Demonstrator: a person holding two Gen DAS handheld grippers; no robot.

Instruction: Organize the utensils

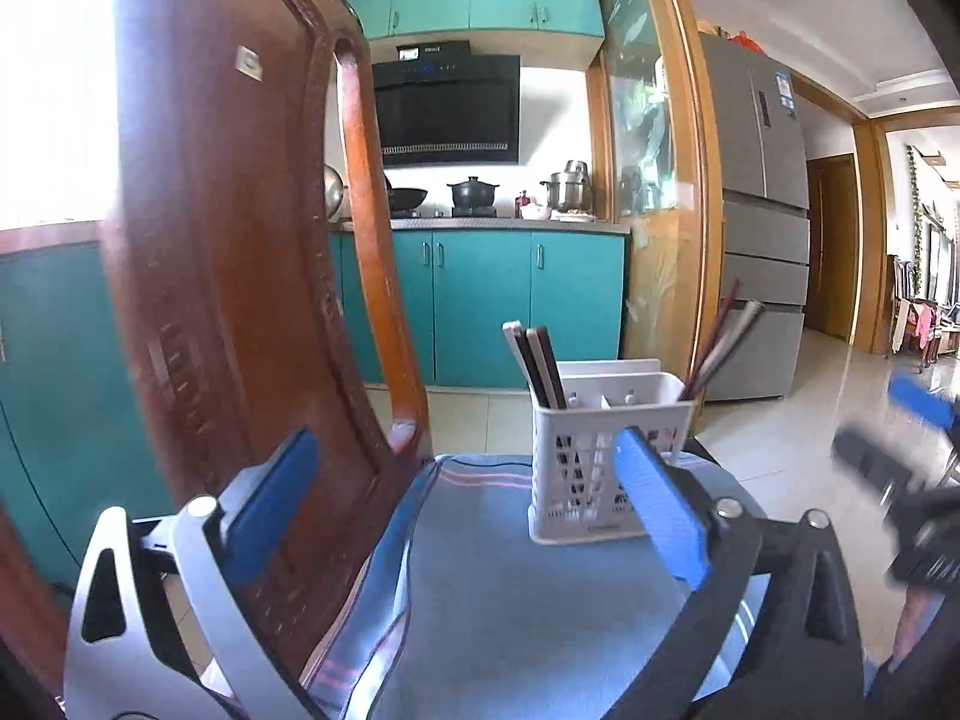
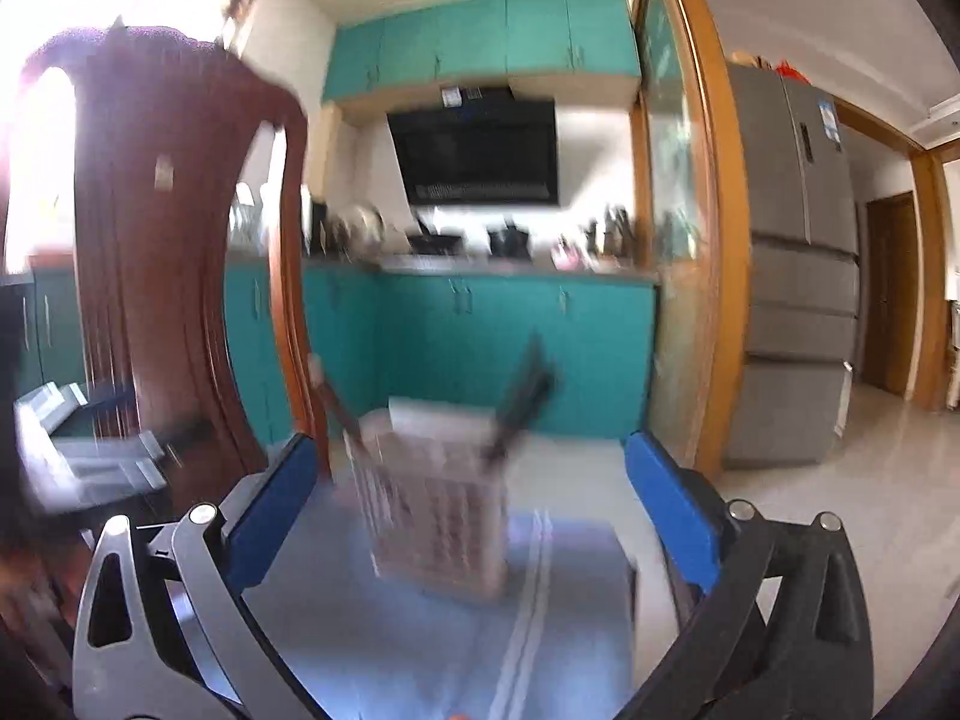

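A kitchen of teal cabinets (image 1: 480, 300) lies behind a small surface draped in a blue striped cloth (image 1: 510, 588), where a white perforated plastic utensil caddy (image 1: 594, 450) stands beside a carved reddish wooden chair back (image 1: 240, 276). Dark chopsticks (image 1: 540, 366) already stand upright in its left and right compartments, so the sorting looks largely done, though I cannot tell whether any utensils remain outside it. Both the left gripper (image 1: 474, 498) and the right gripper (image 2: 474, 510) stand wide apart and hold nothing.
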